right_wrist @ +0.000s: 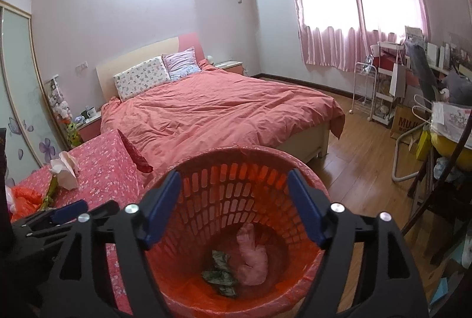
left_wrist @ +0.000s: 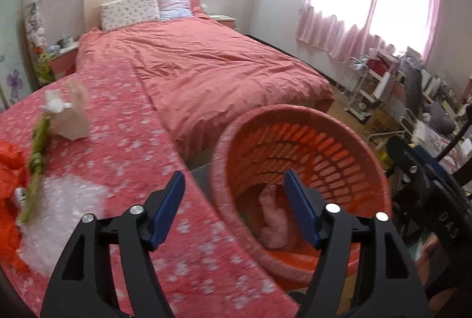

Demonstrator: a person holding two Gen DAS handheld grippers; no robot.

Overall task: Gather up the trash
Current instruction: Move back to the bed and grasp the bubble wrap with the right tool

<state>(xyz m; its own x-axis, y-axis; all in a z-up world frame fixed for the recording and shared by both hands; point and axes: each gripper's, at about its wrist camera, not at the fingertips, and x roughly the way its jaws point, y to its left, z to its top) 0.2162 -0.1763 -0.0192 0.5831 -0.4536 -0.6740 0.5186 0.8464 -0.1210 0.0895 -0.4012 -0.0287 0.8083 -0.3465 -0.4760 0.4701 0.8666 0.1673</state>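
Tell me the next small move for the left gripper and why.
Probably swing the left gripper, open and empty, left toward the bubble wrap on the floral cover. The basket already holds a pink wad, while the wrap, orange bag and green stalk lie uncollected.

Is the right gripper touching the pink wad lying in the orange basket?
Apart. The right wrist view shows the right gripper open and empty above the orange basket, with the pink wad lying well below on the bottom beside dark green scraps.
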